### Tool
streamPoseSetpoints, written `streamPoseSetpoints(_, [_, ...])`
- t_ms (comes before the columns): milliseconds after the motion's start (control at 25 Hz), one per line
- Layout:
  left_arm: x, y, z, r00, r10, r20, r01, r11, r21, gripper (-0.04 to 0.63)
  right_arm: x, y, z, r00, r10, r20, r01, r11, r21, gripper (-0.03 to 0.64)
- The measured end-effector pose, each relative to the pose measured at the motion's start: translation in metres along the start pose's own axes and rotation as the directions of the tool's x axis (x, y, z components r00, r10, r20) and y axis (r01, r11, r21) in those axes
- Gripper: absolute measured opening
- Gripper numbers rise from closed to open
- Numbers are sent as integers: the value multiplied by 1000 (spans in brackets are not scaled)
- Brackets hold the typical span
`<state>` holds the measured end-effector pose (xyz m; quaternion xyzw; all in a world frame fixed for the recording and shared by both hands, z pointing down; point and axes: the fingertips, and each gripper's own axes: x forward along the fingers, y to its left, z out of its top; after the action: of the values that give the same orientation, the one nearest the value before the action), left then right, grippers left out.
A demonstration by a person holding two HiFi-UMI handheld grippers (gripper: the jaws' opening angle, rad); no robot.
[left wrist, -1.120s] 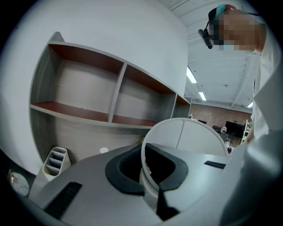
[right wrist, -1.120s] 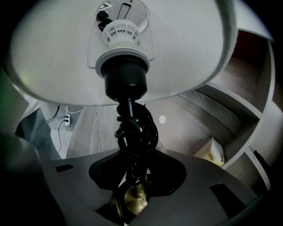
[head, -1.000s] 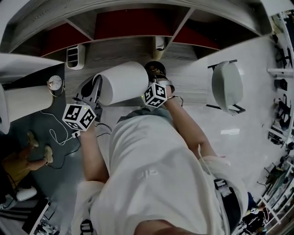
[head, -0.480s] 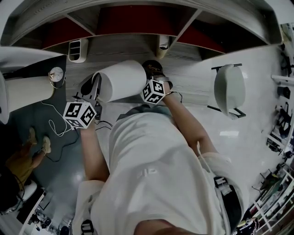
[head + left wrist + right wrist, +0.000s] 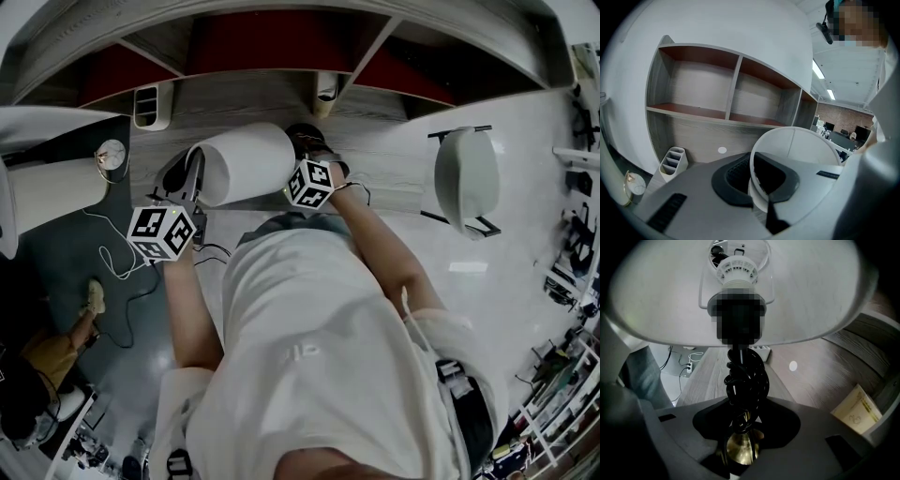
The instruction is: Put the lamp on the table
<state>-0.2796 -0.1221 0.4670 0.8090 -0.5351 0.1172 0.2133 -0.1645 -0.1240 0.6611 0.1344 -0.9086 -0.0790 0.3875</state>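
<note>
The lamp lies sideways between my grippers above the wooden table (image 5: 394, 178). Its white shade (image 5: 248, 164) points left and its dark foot (image 5: 305, 136) points right. My left gripper (image 5: 192, 183) is shut on the shade's rim; in the left gripper view the thin rim (image 5: 752, 173) runs between the closed jaws of the left gripper (image 5: 759, 187). My right gripper (image 5: 314, 152) is at the stem. In the right gripper view the brass stem (image 5: 739, 444), wrapped in black cord (image 5: 745, 380), sits between the right gripper's (image 5: 740, 451) jaws, which have just been opening, with dark gaps on both sides.
A shelf unit (image 5: 731, 93) backs the table. A white pen holder (image 5: 150, 105), a small white object (image 5: 325, 89) and a booklet (image 5: 857, 411) stand on the desk. A white chair (image 5: 466, 173) is at the right. A round clock (image 5: 110, 155) and a floor cable (image 5: 108, 267) are at the left.
The lamp and both grippers have barely shifted in the picture. The person's feet on the floor at the left have moved toward the lower left corner.
</note>
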Motion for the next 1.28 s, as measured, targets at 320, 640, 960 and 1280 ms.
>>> streamPoseSetpoints(320, [12, -20, 10, 1000, -14, -15, 15, 998, 64, 25, -13, -10, -21, 998, -17, -58, 18, 1000, 17, 256])
streamPoseSetpoints(640, [34, -57, 25, 998, -57, -35, 61, 989, 134, 25, -43, -18, -45, 994, -20, -103, 24, 999, 34, 291])
streamPoseSetpoints(960, [52, -86, 34, 995, -83, -57, 90, 989, 120, 31, -89, -39, -88, 982, -103, -161, 117, 990, 78, 290])
streamPoseSetpoints(1280, [62, -111, 37, 994, -101, -45, 103, 992, 68, 41, -132, -51, -130, 960, -171, -223, 203, 970, 132, 272])
